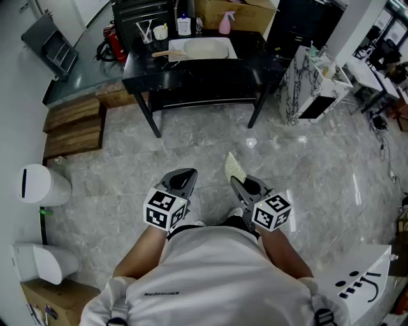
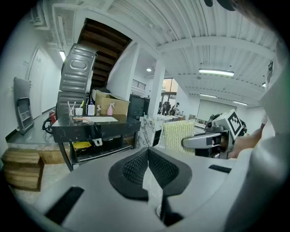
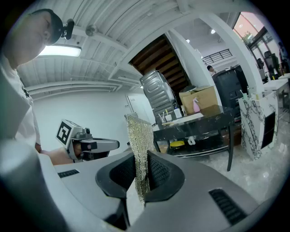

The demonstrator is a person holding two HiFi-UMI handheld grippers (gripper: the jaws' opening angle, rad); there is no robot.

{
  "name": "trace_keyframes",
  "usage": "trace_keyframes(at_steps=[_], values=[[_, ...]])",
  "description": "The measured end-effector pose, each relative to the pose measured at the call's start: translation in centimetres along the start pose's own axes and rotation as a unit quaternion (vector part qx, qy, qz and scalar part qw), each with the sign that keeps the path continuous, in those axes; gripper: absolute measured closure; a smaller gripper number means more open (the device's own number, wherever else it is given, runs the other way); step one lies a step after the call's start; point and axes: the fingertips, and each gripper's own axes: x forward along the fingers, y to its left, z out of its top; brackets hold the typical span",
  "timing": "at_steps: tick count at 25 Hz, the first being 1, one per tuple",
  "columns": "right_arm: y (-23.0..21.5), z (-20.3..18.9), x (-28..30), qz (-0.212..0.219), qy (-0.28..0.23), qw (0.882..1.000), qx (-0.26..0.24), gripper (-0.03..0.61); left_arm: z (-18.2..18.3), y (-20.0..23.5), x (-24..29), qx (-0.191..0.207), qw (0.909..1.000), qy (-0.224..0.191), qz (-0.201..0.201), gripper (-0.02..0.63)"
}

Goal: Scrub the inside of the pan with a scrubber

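A pale rectangular pan lies on the black table across the room, with a wooden utensil at its left edge. Both grippers are held close to my body, far from the table. My right gripper is shut on a thin, shiny mesh scrubber, which stands upright between the jaws. My left gripper is shut with nothing in it; its pads meet in the left gripper view. That view also has the scrubber and the right gripper off to the right.
A pink spray bottle, a white bottle and a cardboard box stand behind the pan. A marble-patterned cabinet is right of the table, wooden steps are left of it, and a white bin stands by the left wall.
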Motion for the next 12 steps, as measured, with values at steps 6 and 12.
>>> trace_keyframes(at_steps=[6,12], values=[[0.15,0.44,0.07,0.001,0.001,1.000,-0.009,0.514,0.89,-0.27,-0.11,0.009,0.9999,-0.009,-0.002,0.598],[0.15,0.57,0.49,-0.001,0.003,1.000,-0.011,0.514,1.11,0.15,-0.14,0.013,0.9998,-0.015,0.000,0.598]])
